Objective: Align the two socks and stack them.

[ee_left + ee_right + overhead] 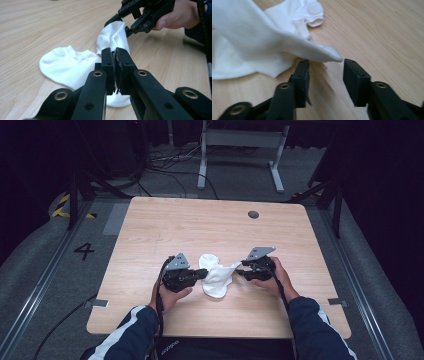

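Note:
A white ankle sock (216,275) lies crumpled on the wooden table (200,225), near the front middle. My left gripper (202,274) comes at it from the left; in the left gripper view its jaws (115,53) are pressed together with a fold of the sock (67,67) pinched between them. My right gripper (239,270) is at the sock's right end. Its jaws (325,67) stand apart, and a raised pointed corner of the sock (262,42) hangs just above the gap, touching neither pad. The left gripper view also shows that right gripper (121,25) farther off.
A round grommet hole (253,214) is set in the table's far right part. Beyond the far edge stand a grey desk frame (240,140) and loose floor cables (170,157). A "4" (84,251) is marked on the floor to the left.

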The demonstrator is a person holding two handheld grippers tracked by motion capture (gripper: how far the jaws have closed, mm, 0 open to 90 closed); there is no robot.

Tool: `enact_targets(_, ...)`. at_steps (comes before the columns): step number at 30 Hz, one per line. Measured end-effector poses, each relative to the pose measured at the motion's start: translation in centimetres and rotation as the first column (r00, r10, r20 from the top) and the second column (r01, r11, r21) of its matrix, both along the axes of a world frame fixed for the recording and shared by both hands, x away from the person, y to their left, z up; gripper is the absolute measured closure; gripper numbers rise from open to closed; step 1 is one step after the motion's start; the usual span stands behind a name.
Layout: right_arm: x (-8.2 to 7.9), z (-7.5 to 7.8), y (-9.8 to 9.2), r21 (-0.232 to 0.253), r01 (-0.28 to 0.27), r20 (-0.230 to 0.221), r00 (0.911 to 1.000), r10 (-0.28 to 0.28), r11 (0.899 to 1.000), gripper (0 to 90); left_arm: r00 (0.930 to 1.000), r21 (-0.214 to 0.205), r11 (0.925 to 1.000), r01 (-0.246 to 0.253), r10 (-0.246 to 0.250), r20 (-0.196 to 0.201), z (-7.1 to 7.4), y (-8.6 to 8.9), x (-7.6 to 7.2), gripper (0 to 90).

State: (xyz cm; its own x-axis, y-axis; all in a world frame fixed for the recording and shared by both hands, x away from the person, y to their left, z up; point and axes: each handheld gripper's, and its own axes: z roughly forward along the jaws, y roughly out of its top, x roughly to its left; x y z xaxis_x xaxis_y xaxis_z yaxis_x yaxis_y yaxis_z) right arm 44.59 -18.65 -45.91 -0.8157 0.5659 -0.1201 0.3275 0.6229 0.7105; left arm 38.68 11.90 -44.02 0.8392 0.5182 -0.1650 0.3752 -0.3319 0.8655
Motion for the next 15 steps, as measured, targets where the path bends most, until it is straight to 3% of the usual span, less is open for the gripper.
enact_targets(4, 0.1, -0.2, 0.2, -0.011, 0.049, 0.002, 0.9988, -0.049, 0.999, 46.6, 1.0, 0.05, 0.9987, 0.007, -0.007, 0.0, -0.3, 0.1, 0.0, 84.5)
enact_targets(6, -0.1, -0.4, 0.2, 0.006, 0.031, -0.03, 0.9991, -0.031, 0.999, 48.3, 0.9999, 0.066, 0.9978, -0.007, 0.007, -0.009, -0.5, 0.0, 0.0, 84.6)
enact_targets(9, -0.3, -0.5, 0.3, 0.006, 0.027, -0.034, 0.9991, -0.026, 1.0, 48.7, 0.9996, 0.085, 0.9962, -0.022, 0.024, -0.014, -0.8, 0.0, 0.2, 85.0)
enact_targets(12, -0.3, -0.4, 0.4, 0.041, 0.023, -0.017, 0.9996, -0.022, 0.999, 46.9, 0.9994, 0.124, 0.992, -0.024, 0.027, -0.022, -1.3, 0.0, 0.4, 85.0)
enact_targets(13, -0.3, -0.3, 0.5, 0.048, 0.029, -0.009, 0.9995, -0.029, 0.998, 46.6, 0.9984, 0.124, 0.9917, -0.032, 0.038, -0.041, -1.5, -0.1, 0.4, 84.9)
enact_targets(15, -0.2, -0.2, 0.6, 0.053, 0.035, 0.005, 0.9994, -0.036, 0.998, 48.0, 0.9989, 0.148, 0.9886, -0.03, 0.035, -0.03, -1.6, -0.1, 0.5, 84.9)
